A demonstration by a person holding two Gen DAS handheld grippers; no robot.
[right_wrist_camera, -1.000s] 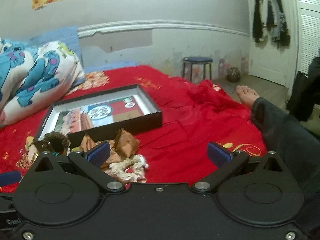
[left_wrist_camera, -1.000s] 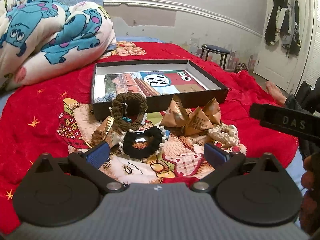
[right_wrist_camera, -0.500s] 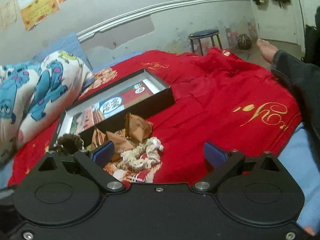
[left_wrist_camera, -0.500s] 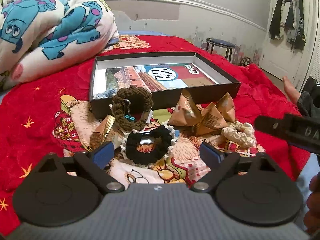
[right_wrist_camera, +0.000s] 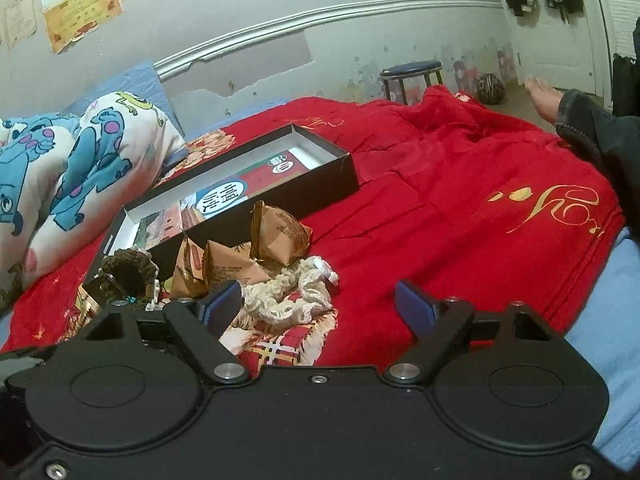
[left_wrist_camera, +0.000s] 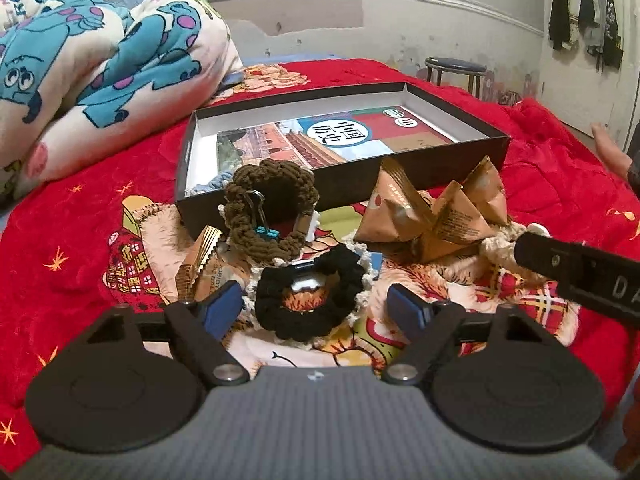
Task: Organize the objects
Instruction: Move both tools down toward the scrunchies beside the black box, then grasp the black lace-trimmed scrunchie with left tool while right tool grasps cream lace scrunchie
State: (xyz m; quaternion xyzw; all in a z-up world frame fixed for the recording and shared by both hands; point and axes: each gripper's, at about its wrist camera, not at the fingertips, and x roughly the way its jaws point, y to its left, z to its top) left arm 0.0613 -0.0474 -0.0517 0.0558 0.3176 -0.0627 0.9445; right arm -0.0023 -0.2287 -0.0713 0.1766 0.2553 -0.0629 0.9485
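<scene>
Both grippers have descended with jaws narrowing yet empty; left gripper brackets the soft, light black crocheted scrunchie, best pinched across its ring.

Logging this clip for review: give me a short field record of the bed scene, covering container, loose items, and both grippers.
surface: red blanket on a bed
container: open black box, a printed book lying flat inside
loose items: black scrunchie, brown scrunchie with a binder clip on it, cream scrunchie, tan triangular packets
left gripper: jaws have just been closing, black scrunchie between them, pads not pressing it
right gripper: jaws have just been closing, cream scrunchie by its left pad, not gripped
items in box so far: book only, as far as visible
</scene>
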